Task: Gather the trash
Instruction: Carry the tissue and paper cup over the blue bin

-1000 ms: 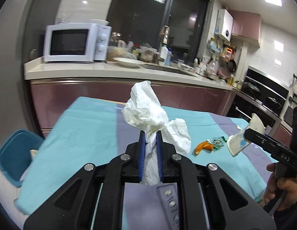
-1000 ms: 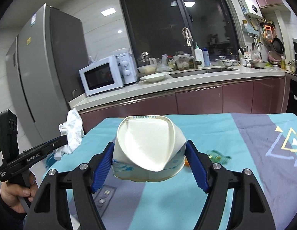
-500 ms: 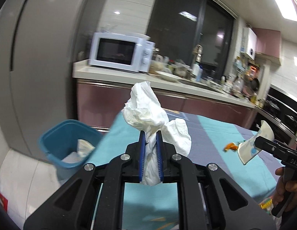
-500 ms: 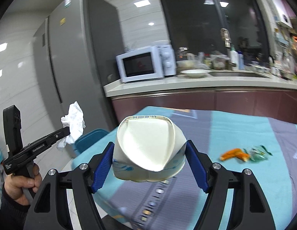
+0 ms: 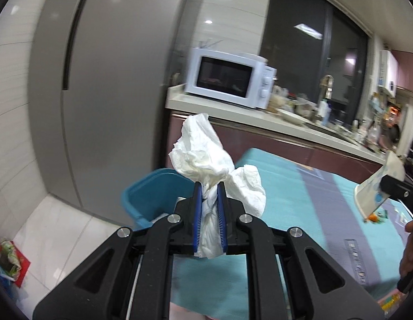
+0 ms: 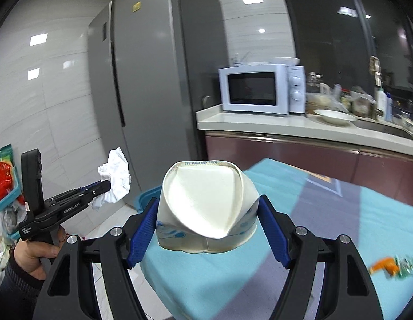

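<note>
My left gripper point(image 5: 209, 186) is shut on a crumpled white tissue point(image 5: 203, 154), which sticks up and out past its blue pads. Just beyond the tissue stands a blue trash bin point(image 5: 153, 192) on the floor by the table's corner. In the right wrist view my right gripper point(image 6: 207, 210) is shut on a squashed white paper cup point(image 6: 206, 200), held above the table's near corner. The left gripper with its tissue point(image 6: 114, 181) shows at the left of that view, and the bin's rim point(image 6: 149, 195) peeks out behind the cup. An orange peel and green wrapper point(image 6: 393, 266) lie on the table.
A table with a teal and purple cloth point(image 5: 300, 186) fills the right. Behind stand a grey fridge point(image 5: 105, 93), a counter with a white microwave point(image 5: 227, 77) and dishes. On the floor at the left lie bags and a small basket point(image 6: 3, 178).
Both grippers have swung left, away from the table's middle toward the fridge and the blue bin. The bin has come up right behind the tissue. Both grips are unchanged.
</note>
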`<state>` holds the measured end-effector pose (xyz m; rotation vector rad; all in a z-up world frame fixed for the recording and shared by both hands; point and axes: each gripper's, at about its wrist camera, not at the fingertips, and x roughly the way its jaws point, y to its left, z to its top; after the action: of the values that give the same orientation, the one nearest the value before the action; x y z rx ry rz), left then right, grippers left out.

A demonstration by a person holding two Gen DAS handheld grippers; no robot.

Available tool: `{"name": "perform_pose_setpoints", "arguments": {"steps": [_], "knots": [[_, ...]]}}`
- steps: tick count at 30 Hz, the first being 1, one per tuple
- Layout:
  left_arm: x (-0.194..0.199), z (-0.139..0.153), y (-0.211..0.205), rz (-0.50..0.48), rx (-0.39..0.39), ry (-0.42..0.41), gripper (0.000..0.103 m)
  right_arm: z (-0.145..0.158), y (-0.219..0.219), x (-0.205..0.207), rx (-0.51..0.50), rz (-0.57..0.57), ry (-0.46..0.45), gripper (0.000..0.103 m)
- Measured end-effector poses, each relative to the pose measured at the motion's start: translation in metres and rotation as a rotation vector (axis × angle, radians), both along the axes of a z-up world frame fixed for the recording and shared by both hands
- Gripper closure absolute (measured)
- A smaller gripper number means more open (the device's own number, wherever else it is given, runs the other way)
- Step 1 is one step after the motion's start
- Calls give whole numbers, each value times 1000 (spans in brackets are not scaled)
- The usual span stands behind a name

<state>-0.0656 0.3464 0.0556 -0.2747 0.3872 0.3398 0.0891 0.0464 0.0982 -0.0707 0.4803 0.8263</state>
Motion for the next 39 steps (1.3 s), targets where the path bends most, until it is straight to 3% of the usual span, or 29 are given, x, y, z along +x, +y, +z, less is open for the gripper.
{"name": "perform_pose_setpoints", "arguments": {"steps": [9,19,28,39], "knots": [[14,2,46,63,35,43,91,-5,64,35,8,122,47,31],[77,-8,61,81,57,139,91,-23,144,86,-17,207,126,31],[132,-44,76,84,44,244,91,-51,205,120,-82,215,194,31],[169,-79,86,80,25,325,91,-89,240,139,-186,207,263,31]]}}
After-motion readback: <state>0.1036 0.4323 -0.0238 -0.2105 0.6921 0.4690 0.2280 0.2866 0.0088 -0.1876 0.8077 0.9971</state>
